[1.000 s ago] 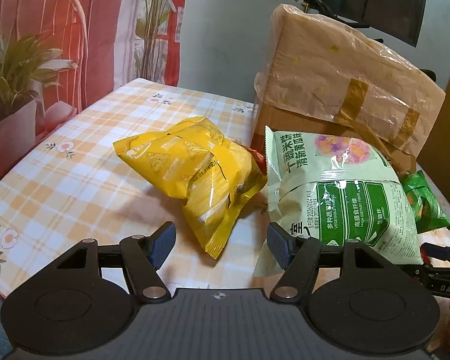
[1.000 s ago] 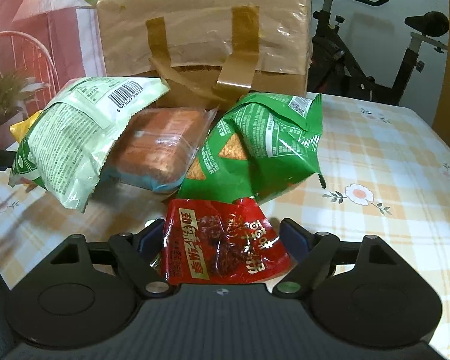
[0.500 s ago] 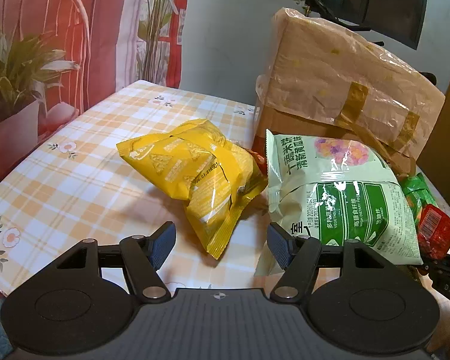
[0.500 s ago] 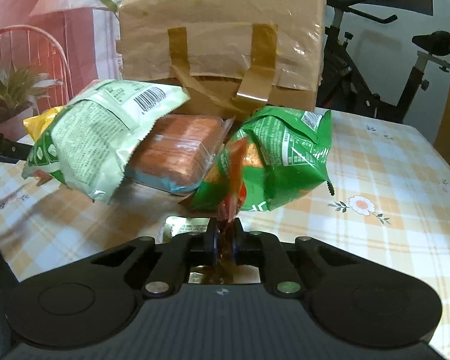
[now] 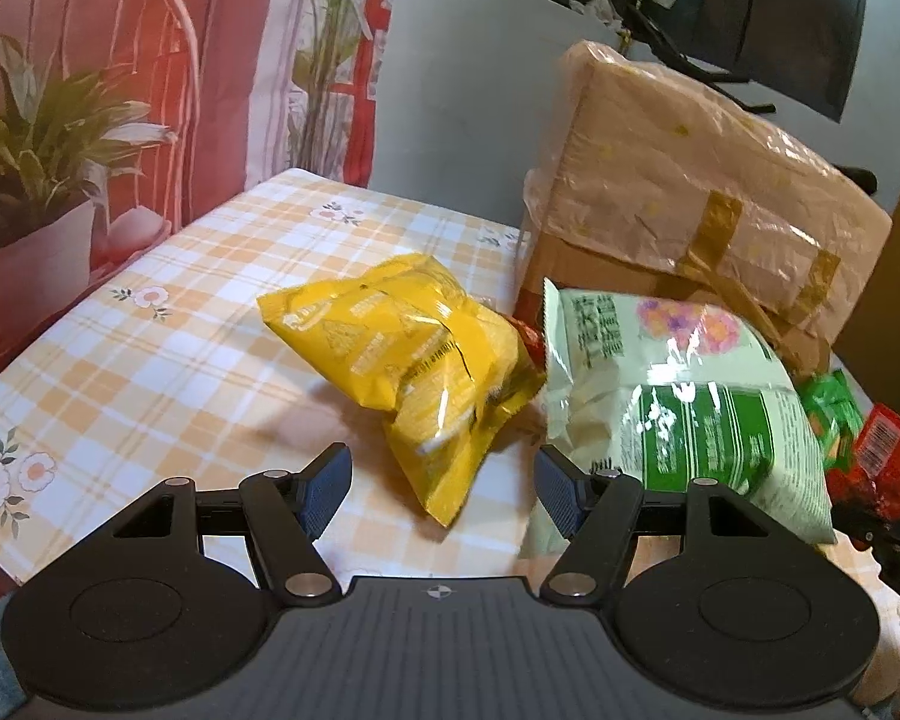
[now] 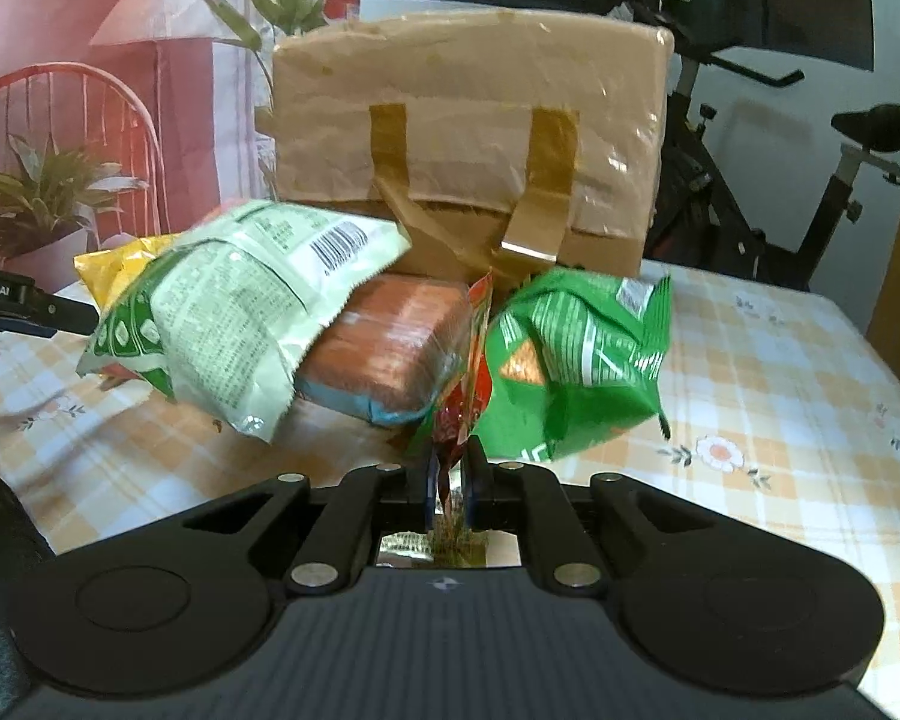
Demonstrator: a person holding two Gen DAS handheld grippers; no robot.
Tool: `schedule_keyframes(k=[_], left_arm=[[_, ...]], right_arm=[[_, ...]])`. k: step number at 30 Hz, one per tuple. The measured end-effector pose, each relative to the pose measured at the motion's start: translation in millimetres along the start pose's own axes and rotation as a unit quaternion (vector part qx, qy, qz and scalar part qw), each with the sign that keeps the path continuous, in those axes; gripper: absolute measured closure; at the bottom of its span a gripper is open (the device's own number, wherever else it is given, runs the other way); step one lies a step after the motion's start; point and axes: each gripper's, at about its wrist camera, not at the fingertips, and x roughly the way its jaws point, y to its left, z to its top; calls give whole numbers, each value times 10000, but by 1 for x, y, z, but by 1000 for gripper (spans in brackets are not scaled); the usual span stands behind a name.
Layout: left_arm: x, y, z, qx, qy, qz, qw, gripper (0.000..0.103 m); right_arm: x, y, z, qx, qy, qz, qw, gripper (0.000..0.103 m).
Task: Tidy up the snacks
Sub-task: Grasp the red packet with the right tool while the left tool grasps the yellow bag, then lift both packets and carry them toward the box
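The right hand-held gripper is clenched on a small red snack packet, pinching it edge-on and holding it up in front of a pile of snacks near the middle of the table. The left hand-held gripper hangs released, jaws spread wide, above the table's near edge, with the lower tip of a yellow chip bag between its fingers but touching neither. Just beside the yellow bag lies a pale green-and-white bag, which leans on an orange-wrapped pack; a bright green bag sits on that pack's other side. Behind them all stands a brown parcel strapped with tape. In the left view the red packet shows at the far right. An exercise bike stands beyond the table's far corner.
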Motion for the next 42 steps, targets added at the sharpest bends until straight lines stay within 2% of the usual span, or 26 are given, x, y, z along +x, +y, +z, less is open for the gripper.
schedule_keyframes(k=[7,12,14,18,24,28,30,31,33,36,42], left_arm=[[13,16,27,-566,-138,6,9983,32],[47,17,38,-625,46,111,9980,32],[58,18,38,-762,111,77,9970,29],[68,14,38,-755,53,116,9971,23],[83,20,42,-758,142,174,9969,21],[82,32,45,-1118,131,138,9935,22],[75,38,47,-1266,-36,-47,9919,21],[71,40,48,-1321,-118,-124,9911,20],[68,44,50,-1374,-205,-153,9902,10],[69,47,52,-1430,-309,-49,9892,8],[95,51,53,-1465,-112,146,9890,8]], right_arm=[[0,-1,7,-56,-9,-3,10000,94],[5,-1,11,-91,36,-12,10000,94],[4,-1,11,-116,41,-6,9999,94],[6,-2,12,-142,70,-5,9999,94],[7,-2,13,-133,83,15,9999,94],[6,-2,13,-161,74,30,9998,94],[5,-3,13,-160,51,26,9999,94],[4,-3,13,-150,41,26,9999,94],[4,-4,13,-127,38,23,9999,94],[5,-4,13,-124,24,38,9999,94],[7,-4,11,-141,69,45,9999,94]])
